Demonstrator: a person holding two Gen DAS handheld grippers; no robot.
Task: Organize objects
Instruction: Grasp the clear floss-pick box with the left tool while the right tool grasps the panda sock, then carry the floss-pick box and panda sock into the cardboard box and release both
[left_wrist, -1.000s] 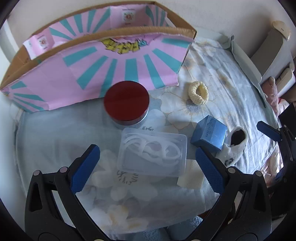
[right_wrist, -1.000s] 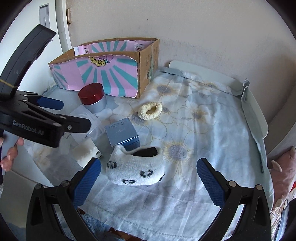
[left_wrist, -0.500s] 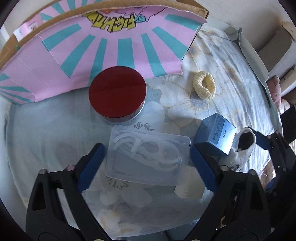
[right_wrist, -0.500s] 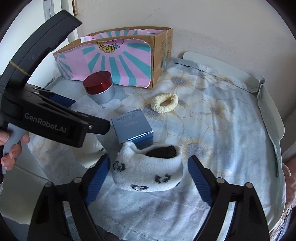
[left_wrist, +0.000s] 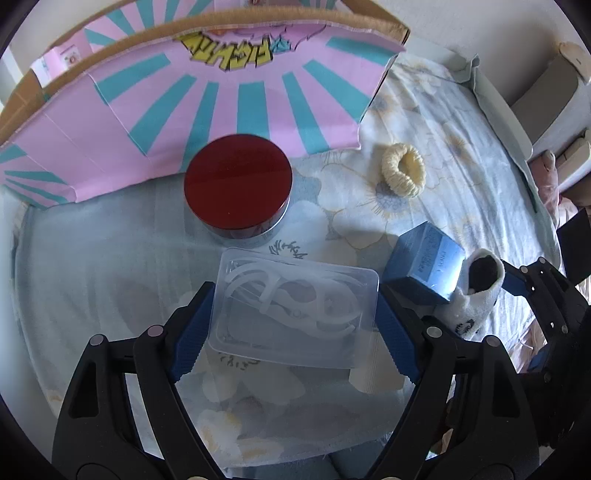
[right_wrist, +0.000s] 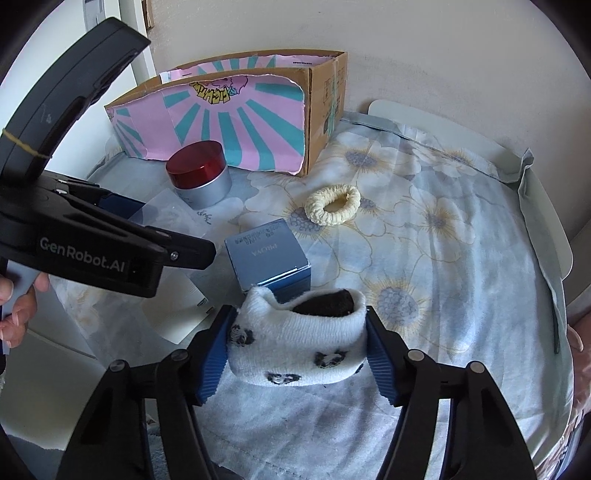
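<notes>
- Sock (right_wrist: 295, 339), white with little panda prints, lies on the flowery bedsheet (right_wrist: 443, 229) just in front of the blue box (right_wrist: 267, 254). Looks soft and squishy, so grabbing across its middle seems safest.
- Clear plastic case (left_wrist: 295, 306) is near the red-lidded tin (left_wrist: 238, 192); probably light, stiff and a bit slippery, so take its short ends.
- Right tool (right_wrist: 297, 354) has just been closing, pads touching both ends of the sock.
- Left tool (left_wrist: 295, 332) has just been closing too, pads against the case.

Black fingers (right_wrist: 207, 354), ribbed blue pads (right_wrist: 380, 369)
</notes>
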